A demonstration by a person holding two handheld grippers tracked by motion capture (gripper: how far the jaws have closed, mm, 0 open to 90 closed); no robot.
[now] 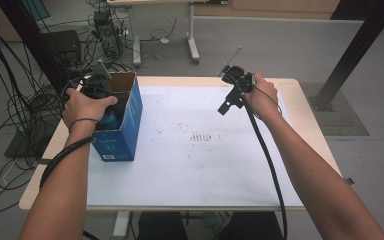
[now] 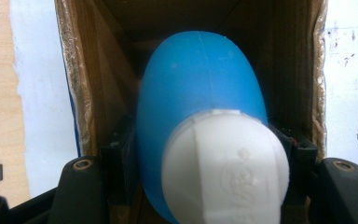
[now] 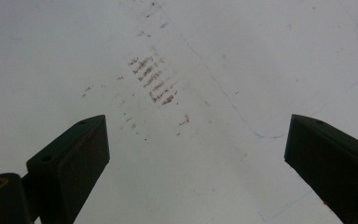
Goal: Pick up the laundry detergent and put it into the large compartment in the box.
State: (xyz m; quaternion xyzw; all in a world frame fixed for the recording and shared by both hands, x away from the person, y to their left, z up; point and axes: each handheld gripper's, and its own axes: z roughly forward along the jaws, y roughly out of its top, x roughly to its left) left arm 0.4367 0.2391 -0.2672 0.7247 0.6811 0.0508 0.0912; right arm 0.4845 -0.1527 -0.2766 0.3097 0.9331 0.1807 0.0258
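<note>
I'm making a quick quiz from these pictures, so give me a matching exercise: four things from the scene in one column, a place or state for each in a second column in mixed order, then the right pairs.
Things
1. blue bottle
2. cardboard box
3. right claw
4. left claw

Places or states
A. open, above the white sheet
B. standing on the table's left part
C. inside the box, white cap toward the camera
D. shut on the bottle

Pairs: 1-C, 2-B, 3-A, 4-D

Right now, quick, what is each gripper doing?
Left gripper: shut on the blue bottle, down inside the box.
Right gripper: open, holding nothing, above the table.
</note>
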